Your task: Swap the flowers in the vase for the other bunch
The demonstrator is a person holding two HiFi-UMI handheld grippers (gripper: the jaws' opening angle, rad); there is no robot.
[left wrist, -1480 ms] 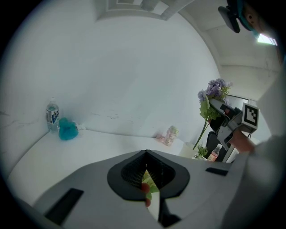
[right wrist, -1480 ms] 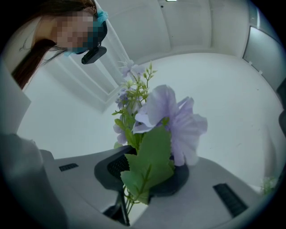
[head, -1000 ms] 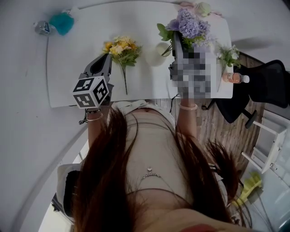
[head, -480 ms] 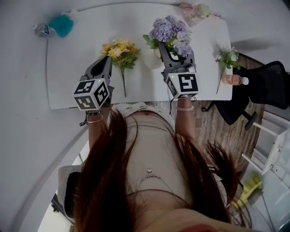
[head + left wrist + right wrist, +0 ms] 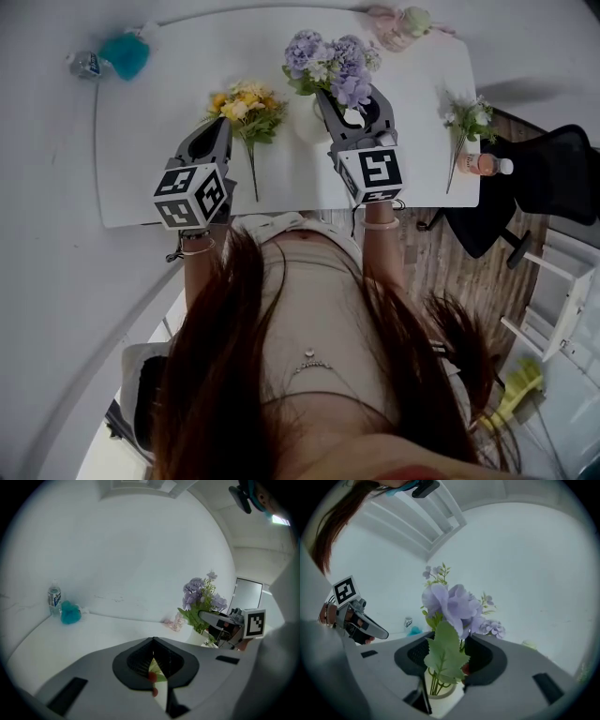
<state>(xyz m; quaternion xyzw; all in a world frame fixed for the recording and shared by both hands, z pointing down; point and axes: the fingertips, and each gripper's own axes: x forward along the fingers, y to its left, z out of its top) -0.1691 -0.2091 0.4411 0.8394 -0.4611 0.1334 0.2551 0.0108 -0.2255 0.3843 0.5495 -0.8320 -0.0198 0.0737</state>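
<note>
Right tool [image 5: 349, 98] released, jaws just opening, stems of purple flowers [image 5: 333, 61] between; flowers sit in vase [image 5: 440, 694]. Left tool [image 5: 218, 127] clenched, empty. Vase mouth: right gripper view only.

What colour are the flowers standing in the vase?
Pale purple flowers; best in the right gripper view.

I record a white table [image 5: 159, 141]. Lying on it: a yellow bunch [image 5: 248, 101] left of centre, a white vase [image 5: 438, 688] mid-table, a white-flowered sprig [image 5: 469, 117] along the right edge, and a small bottle [image 5: 487, 164] at the near right corner.
</note>
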